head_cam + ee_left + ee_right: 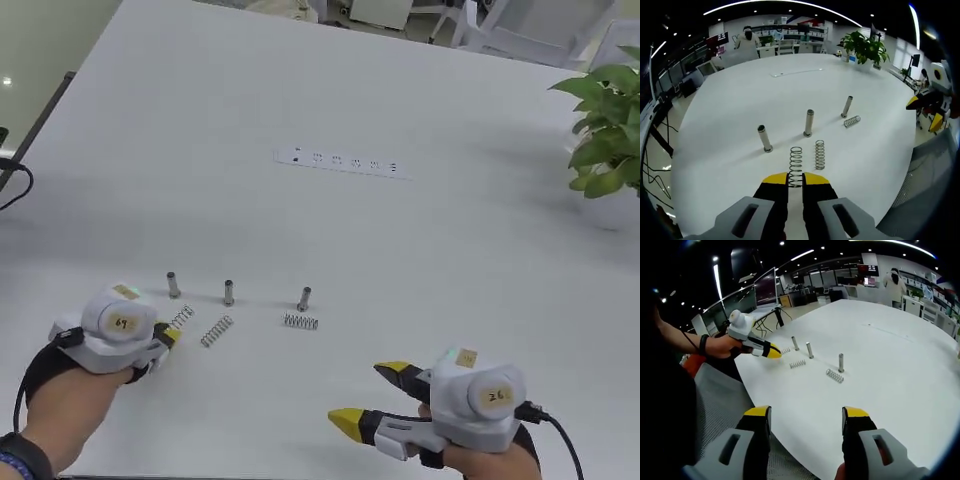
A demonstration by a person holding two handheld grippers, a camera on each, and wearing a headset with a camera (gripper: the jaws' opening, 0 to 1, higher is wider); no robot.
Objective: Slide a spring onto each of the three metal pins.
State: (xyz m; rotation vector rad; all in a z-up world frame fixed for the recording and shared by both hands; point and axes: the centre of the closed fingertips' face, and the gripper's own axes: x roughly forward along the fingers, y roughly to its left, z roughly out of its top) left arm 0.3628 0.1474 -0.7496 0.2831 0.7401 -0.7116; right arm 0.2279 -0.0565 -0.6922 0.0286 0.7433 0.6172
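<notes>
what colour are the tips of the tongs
Bright yellow, over black; it shows best in the right gripper view, on the open right tongs.

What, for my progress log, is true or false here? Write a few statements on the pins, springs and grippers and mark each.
1. The left pin, middle pin and right pin all stand upright. True.
2. A spring already sits on the middle pin. False: the left spring, middle spring and right spring lie on the table.
3. The right gripper is open and empty. True.
4. The left gripper hangs wide open, far from the springs. False: its jaws are narrowed around the left spring's near end.
</notes>
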